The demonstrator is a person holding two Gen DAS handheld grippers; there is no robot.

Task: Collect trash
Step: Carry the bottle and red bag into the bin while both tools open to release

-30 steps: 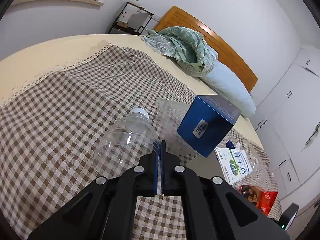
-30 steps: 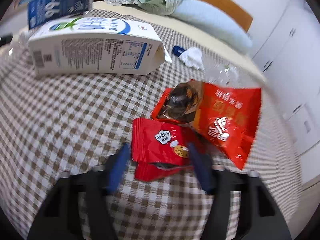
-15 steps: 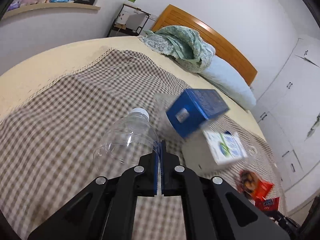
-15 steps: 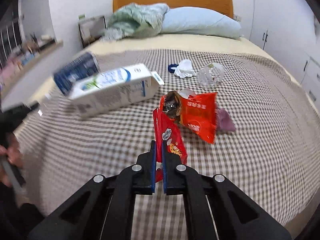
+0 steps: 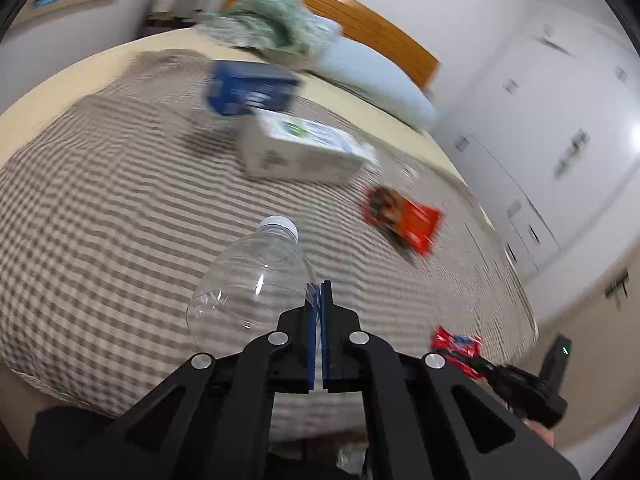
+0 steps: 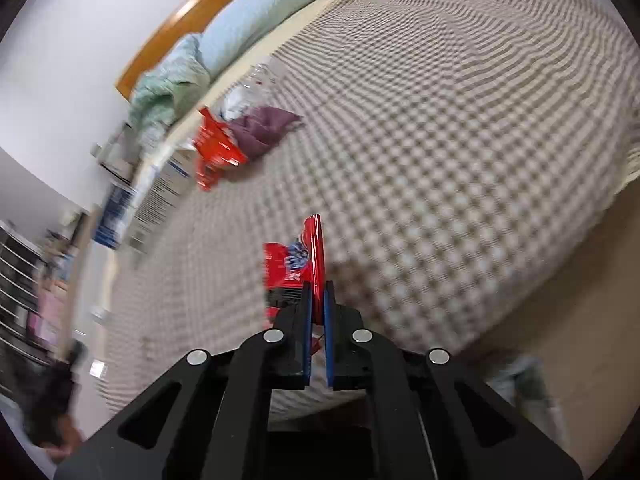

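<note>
My left gripper (image 5: 319,296) is shut on the edge of a clear plastic bottle (image 5: 252,284) with a white cap, held above the checked bedspread (image 5: 100,220). My right gripper (image 6: 318,292) is shut on a small red snack wrapper (image 6: 296,266), lifted off the bed; it also shows in the left wrist view (image 5: 458,346). On the bed lie a white milk carton (image 5: 296,152), a blue box (image 5: 248,88), a larger red snack bag (image 5: 404,220) and a purple wrapper (image 6: 264,128).
A green blanket (image 5: 276,28) and a pale blue pillow (image 5: 376,84) lie by the wooden headboard (image 5: 340,12). White wardrobes (image 5: 540,140) stand to the right. A crumpled clear cup (image 6: 256,76) and white tissue lie near the pillow. The floor (image 6: 560,300) shows beyond the bed's edge.
My right gripper closed on the small red wrapper, lifted it and swung away from the bed. My left gripper pulled back with the bottle still in it.
</note>
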